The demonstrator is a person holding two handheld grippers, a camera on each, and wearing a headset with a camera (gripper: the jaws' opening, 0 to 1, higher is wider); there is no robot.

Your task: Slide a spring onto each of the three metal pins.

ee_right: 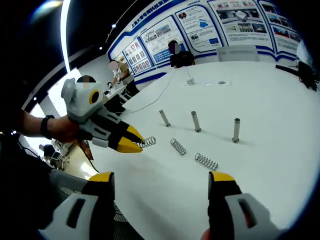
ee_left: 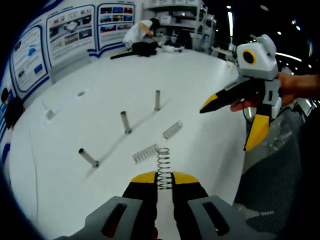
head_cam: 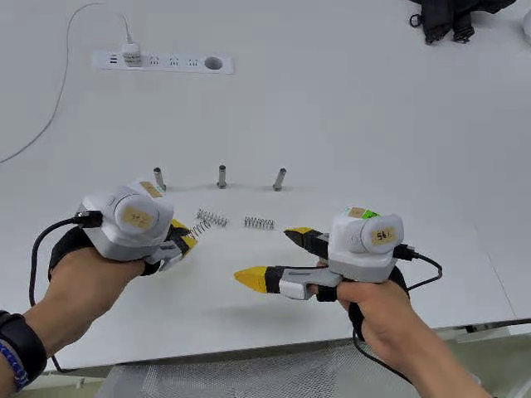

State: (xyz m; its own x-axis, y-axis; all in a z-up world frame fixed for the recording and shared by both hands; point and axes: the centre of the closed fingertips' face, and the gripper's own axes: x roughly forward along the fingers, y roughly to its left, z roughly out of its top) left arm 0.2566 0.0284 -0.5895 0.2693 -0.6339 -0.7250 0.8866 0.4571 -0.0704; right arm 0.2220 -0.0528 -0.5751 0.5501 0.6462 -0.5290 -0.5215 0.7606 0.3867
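Observation:
Three upright metal pins stand in a row on the white table: left pin [head_cam: 158,178], middle pin [head_cam: 221,176], right pin [head_cam: 280,179]. Two loose springs lie in front of them, one [head_cam: 212,217] left of the other [head_cam: 259,222]. My left gripper [head_cam: 186,239] is shut on a third spring [ee_left: 163,167], which sticks out forward from its yellow tips, clear of the table. My right gripper [head_cam: 272,257] is open with nothing between its jaws, low and right of the loose springs. The left gripper [ee_right: 131,140] with its spring [ee_right: 148,142] appears in the right gripper view.
A white power strip [head_cam: 163,60] with a plugged charger and cable lies at the back left. A black object [head_cam: 448,16] sits at the far right corner. The table's front edge [head_cam: 274,344] runs just below my hands. People stand in the background.

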